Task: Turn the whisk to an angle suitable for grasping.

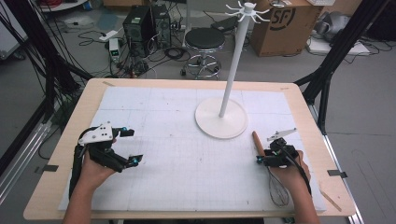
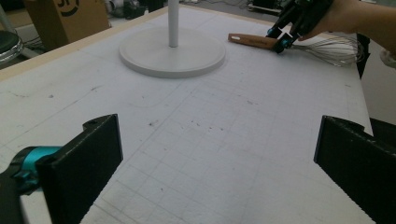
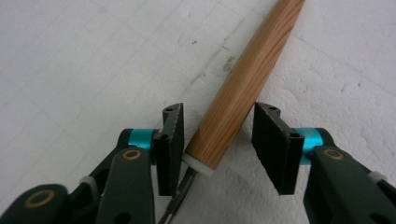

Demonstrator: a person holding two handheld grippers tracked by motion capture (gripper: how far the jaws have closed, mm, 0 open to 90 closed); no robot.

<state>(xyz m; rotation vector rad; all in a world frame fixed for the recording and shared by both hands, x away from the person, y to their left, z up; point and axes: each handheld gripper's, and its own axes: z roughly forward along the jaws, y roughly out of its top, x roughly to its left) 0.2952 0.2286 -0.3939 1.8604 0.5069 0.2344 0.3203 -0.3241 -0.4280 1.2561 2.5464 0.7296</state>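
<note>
While the whisk [image 1: 271,168] lies flat on the table [image 1: 187,154] just beside the stand [image 1: 222,122], its wooden handle is straddled by the right gripper [image 3: 217,144], jaws apart, evidently for gripping. The left gripper [image 2: 217,154], jaws wide apart, is held idle well away from the stand.

We see our right gripper [image 3: 217,149] w/ both black jaws parted, one each side of the whisk's wooden handle [image 3: 247,79]. Handle lies on the white gridded counter [image 3: 84,60], running up & to the right. Left jaw sits v. near the handle's white end cap; right jaw stands a bit apart. Wires [image 3: 180,196] exit below the cap.
</note>
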